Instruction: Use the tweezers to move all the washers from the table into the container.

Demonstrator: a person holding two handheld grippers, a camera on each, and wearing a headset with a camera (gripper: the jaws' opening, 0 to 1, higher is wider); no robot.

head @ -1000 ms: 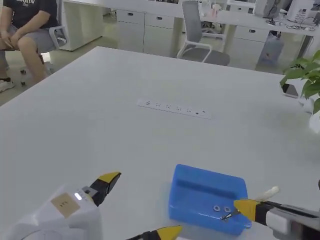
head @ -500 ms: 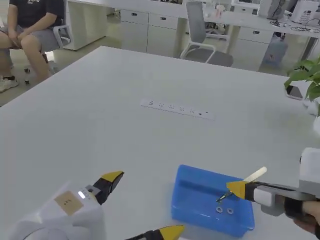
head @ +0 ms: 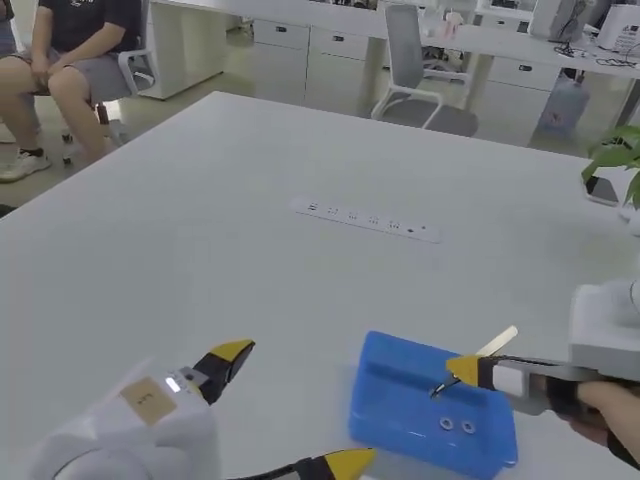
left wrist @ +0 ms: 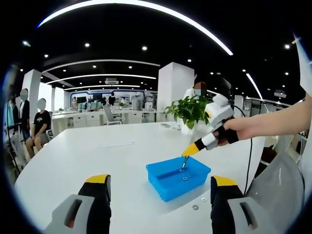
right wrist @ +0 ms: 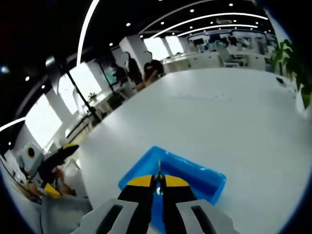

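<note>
My right gripper [head: 465,370] clamps thin metal tweezers [head: 438,389] over the blue plastic container [head: 380,420]; left gripper [head: 292,405] jaws gape wide. Its view shows small metal washers [left wrist: 195,207] outside, on open tabletop [left wrist: 73,156].

The box [head: 395,395] is bright blue. Two little washers [head: 456,426] inside it are shiny grey. The table [head: 200,230] under the box is plain pale grey. The left gripper [head: 297,405], left of the box, is white with black jaws and yellow tips. The right gripper [head: 462,371], over the box, has yellow tips too. The tweezers [head: 440,388] are dark at the point and cream at the other end. Beyond the box, a strip of sockets [head: 365,218] is white and a plant [head: 612,160] is green
</note>
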